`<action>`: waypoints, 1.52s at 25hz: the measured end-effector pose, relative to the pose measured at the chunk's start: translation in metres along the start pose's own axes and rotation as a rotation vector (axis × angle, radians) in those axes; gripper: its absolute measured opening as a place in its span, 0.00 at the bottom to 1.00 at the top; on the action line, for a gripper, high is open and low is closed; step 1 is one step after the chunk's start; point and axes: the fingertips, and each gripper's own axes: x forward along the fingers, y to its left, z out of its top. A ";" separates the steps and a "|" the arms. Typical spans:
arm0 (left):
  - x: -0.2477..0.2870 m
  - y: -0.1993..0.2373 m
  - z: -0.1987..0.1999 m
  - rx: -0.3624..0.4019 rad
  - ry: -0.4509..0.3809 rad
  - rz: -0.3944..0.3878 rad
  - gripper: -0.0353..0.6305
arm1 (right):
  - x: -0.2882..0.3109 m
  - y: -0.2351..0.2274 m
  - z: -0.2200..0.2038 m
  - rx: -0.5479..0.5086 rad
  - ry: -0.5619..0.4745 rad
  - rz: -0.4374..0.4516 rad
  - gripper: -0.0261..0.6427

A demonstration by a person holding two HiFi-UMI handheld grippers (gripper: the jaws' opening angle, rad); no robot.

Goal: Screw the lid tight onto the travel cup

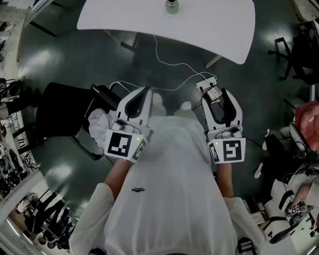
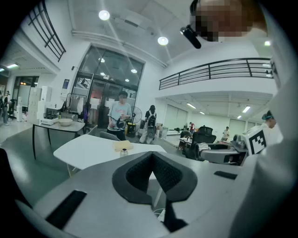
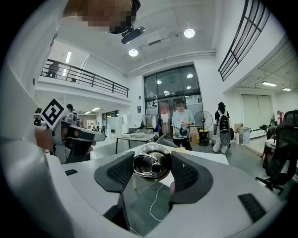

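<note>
Where right hand-held gripper [image 3: 152, 159] clamps | lid [image 3: 150, 166] sits between jaws

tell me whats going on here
A person stands back from the white table, a gripper in each hand. The right gripper grips a shiny metal lid; the left gripper is shut and empty. What looks like the travel cup stands on the table, so no screwing has begun.

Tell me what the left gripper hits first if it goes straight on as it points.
Most likely the white table, just right of the small cup on it. Nothing shows between the shut left gripper and the table, though depth is unclear.
</note>
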 end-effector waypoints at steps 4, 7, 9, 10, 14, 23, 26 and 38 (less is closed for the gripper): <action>0.002 -0.016 -0.004 0.000 0.001 0.010 0.06 | -0.010 -0.011 -0.004 0.000 -0.002 0.011 0.40; -0.001 -0.029 -0.004 0.002 0.001 0.023 0.06 | -0.019 -0.016 -0.002 0.003 -0.007 0.024 0.40; -0.002 -0.037 -0.005 0.006 0.000 0.034 0.06 | -0.025 -0.022 -0.002 0.015 -0.020 0.035 0.40; -0.002 -0.041 -0.006 0.008 0.000 0.039 0.06 | -0.027 -0.025 -0.003 0.025 -0.028 0.039 0.40; 0.004 -0.052 -0.011 0.016 0.005 0.068 0.06 | -0.034 -0.042 -0.007 0.037 -0.039 0.056 0.40; 0.024 -0.042 -0.010 -0.008 0.009 0.119 0.06 | -0.005 -0.061 -0.005 0.017 -0.034 0.119 0.40; 0.041 -0.023 -0.004 -0.019 0.000 0.123 0.06 | 0.022 -0.064 0.000 0.006 -0.032 0.133 0.40; 0.145 0.129 0.053 -0.055 -0.015 0.066 0.06 | 0.211 -0.061 0.046 -0.055 0.004 0.139 0.40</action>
